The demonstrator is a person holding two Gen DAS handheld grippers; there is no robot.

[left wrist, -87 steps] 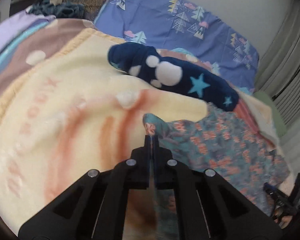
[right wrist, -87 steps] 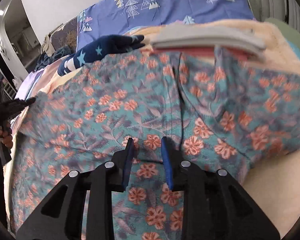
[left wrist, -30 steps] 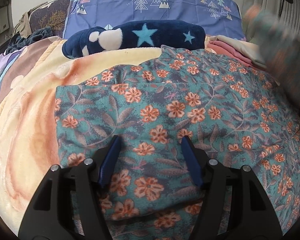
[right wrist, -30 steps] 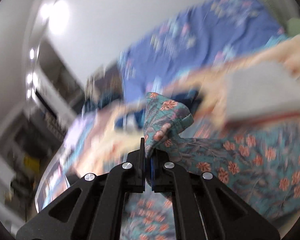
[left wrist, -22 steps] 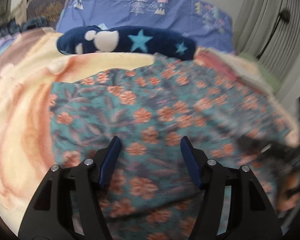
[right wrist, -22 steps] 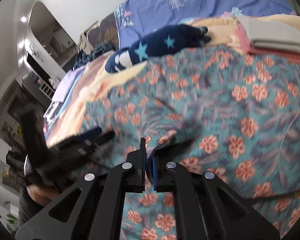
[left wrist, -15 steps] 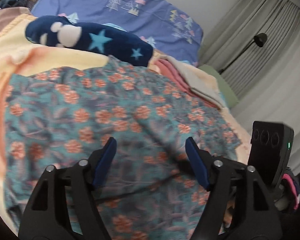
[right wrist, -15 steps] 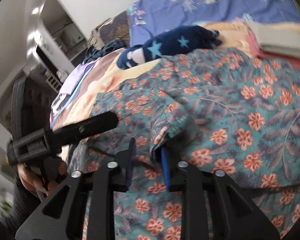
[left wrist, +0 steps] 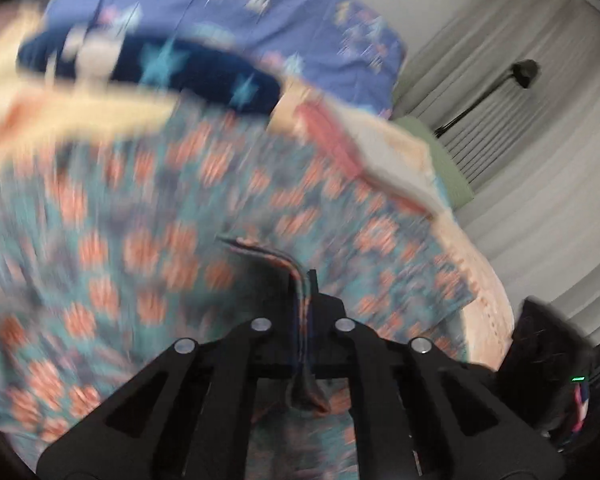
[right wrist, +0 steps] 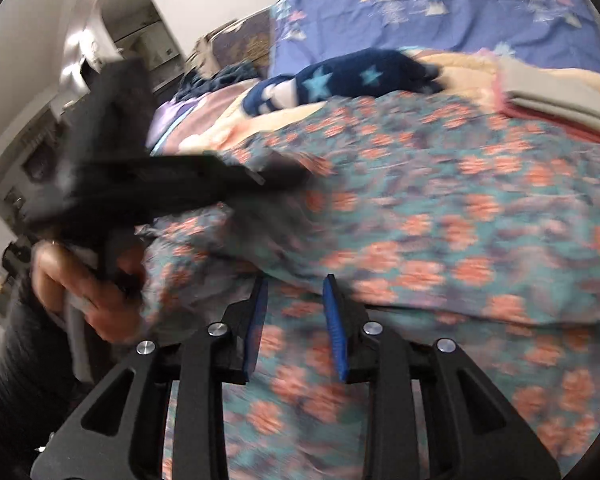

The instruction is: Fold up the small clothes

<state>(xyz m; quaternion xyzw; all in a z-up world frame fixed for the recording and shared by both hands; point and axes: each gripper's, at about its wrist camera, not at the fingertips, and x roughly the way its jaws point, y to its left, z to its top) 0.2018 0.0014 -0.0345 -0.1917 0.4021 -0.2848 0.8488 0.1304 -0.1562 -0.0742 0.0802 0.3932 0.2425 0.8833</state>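
Note:
A teal garment with orange flowers (left wrist: 148,208) lies spread over the bed and fills both views; it also shows in the right wrist view (right wrist: 440,208). My left gripper (left wrist: 305,276) is shut on a fold of its edge, pinched between the jaws. In the right wrist view the left gripper (right wrist: 284,178) reaches in from the left, held by a hand, over the garment. My right gripper (right wrist: 294,292) is open and empty, just above the cloth, with its blue pads (right wrist: 336,320) apart. Both views are blurred.
A navy star-patterned fleece (left wrist: 160,68) lies behind the garment, before a blue tree-print pillow (left wrist: 228,8). A folded pink and beige stack (right wrist: 560,104) sits at the right, also in the left wrist view (left wrist: 364,152). Curtains (left wrist: 520,128) and a lamp stand beyond the bed.
My left gripper was open over the garment and has closed on a fold of its edge. My right gripper released the cloth it was holding and now stands wider open.

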